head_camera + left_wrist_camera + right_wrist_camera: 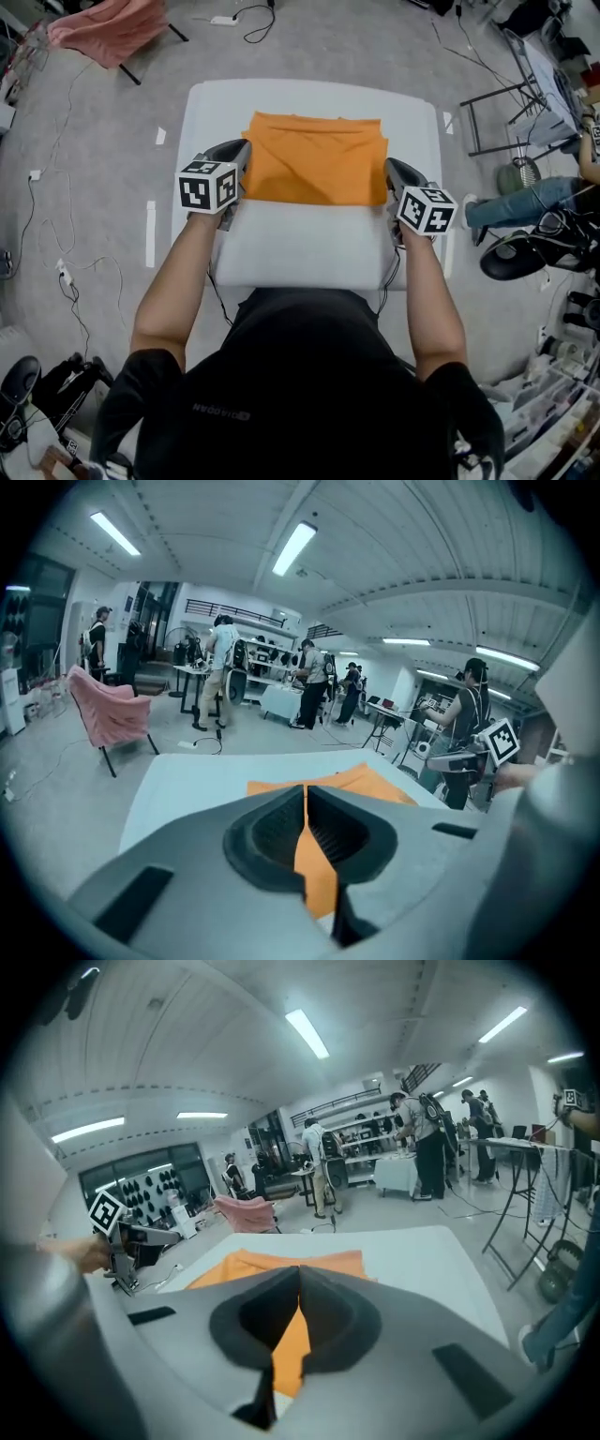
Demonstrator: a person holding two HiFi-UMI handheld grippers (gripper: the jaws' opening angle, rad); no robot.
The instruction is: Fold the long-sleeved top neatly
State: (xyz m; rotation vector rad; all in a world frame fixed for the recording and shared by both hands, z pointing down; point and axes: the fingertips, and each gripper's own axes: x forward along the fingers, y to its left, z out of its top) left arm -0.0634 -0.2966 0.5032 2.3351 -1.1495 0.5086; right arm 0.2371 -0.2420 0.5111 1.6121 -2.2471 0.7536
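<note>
Ribbed jaws together; orange top (pixel 317 159) folded, creased rectangle.

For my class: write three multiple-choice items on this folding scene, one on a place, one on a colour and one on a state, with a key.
1. The top lies
A. on the floor
B. on the table, toward its far end
C. over a chair

2. The top is
A. orange
B. blue
C. white

3. The jaws of the left gripper and right gripper are
A. wide apart
B. out of view
C. closed

Key: 1 B, the head view shows it on the table with the near half bare; 2 A, it is orange in all views; 3 C, each gripper view shows its pads meeting.
</note>
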